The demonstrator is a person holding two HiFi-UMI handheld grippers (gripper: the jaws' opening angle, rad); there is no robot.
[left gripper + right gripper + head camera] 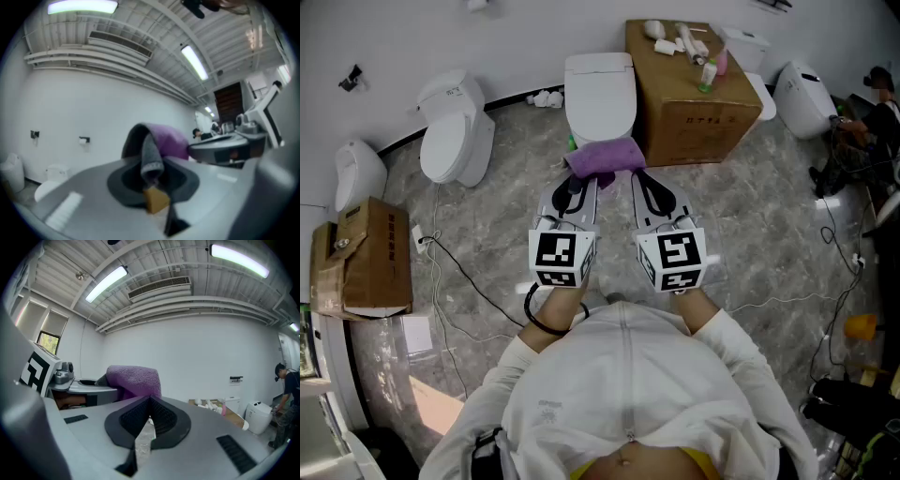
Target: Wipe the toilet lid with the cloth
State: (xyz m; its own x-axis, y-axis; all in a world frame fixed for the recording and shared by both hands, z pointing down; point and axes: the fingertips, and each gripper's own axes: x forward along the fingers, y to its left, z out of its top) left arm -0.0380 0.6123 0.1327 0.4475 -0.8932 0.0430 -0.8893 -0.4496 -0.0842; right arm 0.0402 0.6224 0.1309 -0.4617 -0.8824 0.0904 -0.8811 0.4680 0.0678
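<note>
**Cloth (602,157) pinched at the front edge of the toilet lid (600,98)**

Left gripper (152,174): jaws clamp a fold of the purple, nubby terry cloth. Right gripper (150,401), just beside it: jaws pressed together, bare. Beyond them the lid is smooth, white and rounded. Farther right is a brown cardboard box (694,117), closed, with small bottles (686,42) lying on top.

Head view looks steeply down from overhead onto the left gripper (579,186), the right gripper (639,183) and the purple cloth (605,156) just beyond them. Each gripper view sits close behind its own jaws, facing level toward the far white wall (93,108). All three views share the cloth. The head view and right gripper view also share the cardboard box (689,94).
</note>
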